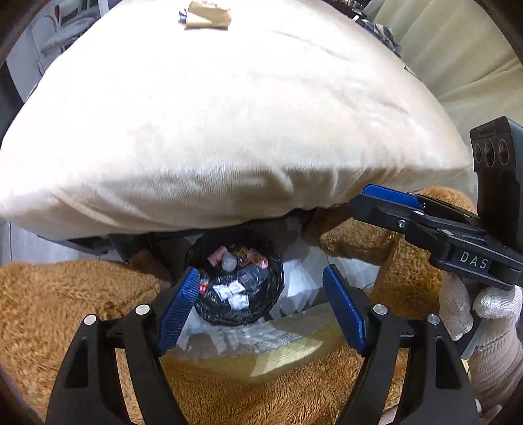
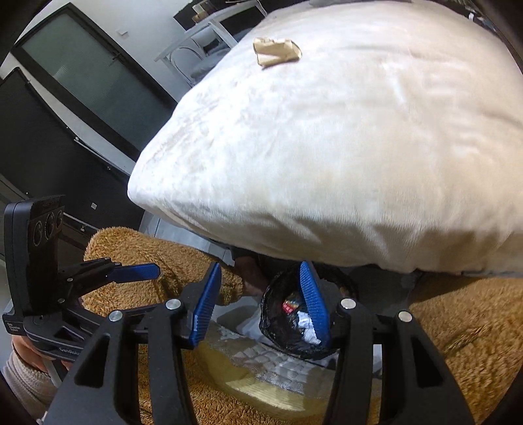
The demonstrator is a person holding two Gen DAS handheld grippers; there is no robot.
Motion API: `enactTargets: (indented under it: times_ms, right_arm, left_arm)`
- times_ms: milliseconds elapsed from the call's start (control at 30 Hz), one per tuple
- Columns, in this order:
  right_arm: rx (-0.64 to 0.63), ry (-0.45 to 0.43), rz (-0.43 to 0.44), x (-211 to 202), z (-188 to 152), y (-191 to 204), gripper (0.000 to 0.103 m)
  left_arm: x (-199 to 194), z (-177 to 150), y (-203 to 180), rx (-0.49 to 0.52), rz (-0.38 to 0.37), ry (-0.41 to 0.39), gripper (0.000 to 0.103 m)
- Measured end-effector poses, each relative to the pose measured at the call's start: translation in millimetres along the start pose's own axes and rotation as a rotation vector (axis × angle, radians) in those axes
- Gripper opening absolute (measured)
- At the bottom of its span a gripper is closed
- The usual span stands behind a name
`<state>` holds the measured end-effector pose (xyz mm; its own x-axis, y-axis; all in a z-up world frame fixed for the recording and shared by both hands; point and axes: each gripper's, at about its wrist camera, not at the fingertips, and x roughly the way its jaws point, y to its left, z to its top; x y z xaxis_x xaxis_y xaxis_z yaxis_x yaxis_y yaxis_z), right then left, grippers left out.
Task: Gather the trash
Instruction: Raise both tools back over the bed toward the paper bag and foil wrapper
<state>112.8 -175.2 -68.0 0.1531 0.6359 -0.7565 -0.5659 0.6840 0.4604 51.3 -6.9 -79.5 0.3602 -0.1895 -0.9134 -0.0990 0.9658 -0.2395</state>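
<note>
A crumpled piece of brown paper [image 1: 207,16] [image 2: 276,52] lies on top of a white fluffy blanket [image 1: 212,130] [image 2: 327,147], far from both grippers. Below the blanket's edge stands a bin lined with a black bag [image 1: 242,314] [image 2: 281,333], holding wrappers and white scraps. My left gripper [image 1: 261,287] hangs over the bin, open and empty. My right gripper [image 2: 260,274] is also open with nothing between its blue pads [image 2: 204,304]. In the left wrist view the right gripper [image 1: 369,199] pokes in from the right, near the blanket's edge. A white-gloved hand [image 1: 457,310] holds it.
Brown fuzzy fabric [image 1: 65,310] [image 2: 457,327] surrounds the bin on both sides. A yellowish mat [image 1: 287,356] lies under the bin. Dark glass doors [image 2: 65,114] and a white table [image 2: 202,36] stand to the left of the bed.
</note>
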Motion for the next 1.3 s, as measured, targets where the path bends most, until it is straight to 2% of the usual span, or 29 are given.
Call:
enactTargets:
  times_ms: [233,433,533,600,667,700,833,1133,1300]
  right_arm:
    - [-0.052,-0.076,-0.024,-15,38,1,0.051]
    - [-0.072,-0.139,-0.025,-11,87,-2,0.055]
    - [-0.079,-0.166,-0.026,-5,112,-4,0.062]
    - [-0.079,-0.190,-0.027,1,131,-6,0.072]
    - [-0.072,-0.213,-0.028,10,150,-7,0.076]
    - [-0.069,-0.229,-0.031,13,160,-8,0.086]
    - [-0.063,-0.260,-0.054,36,195,-7,0.098]
    - [-0.003,-0.244,-0.123,111,270,-9,0.098]
    - [0.022,-0.227,-0.157,146,301,-7,0.098]
  left_arm:
    - [-21,28,9,0.026,0.008,-0.088,0.076]
    - [-32,61,28,0.022,-0.001,-0.145,0.076]
    - [-36,79,39,0.020,0.002,-0.176,0.076]
    - [-40,91,46,0.019,0.006,-0.195,0.076]
    - [-43,101,52,0.022,0.014,-0.216,0.076]
    - [-44,107,55,0.028,0.017,-0.227,0.076]
    - [-48,127,71,0.034,0.034,-0.265,0.076]
    - [-52,162,108,0.018,0.041,-0.310,0.077]
    - [-50,177,128,0.008,0.030,-0.330,0.081]
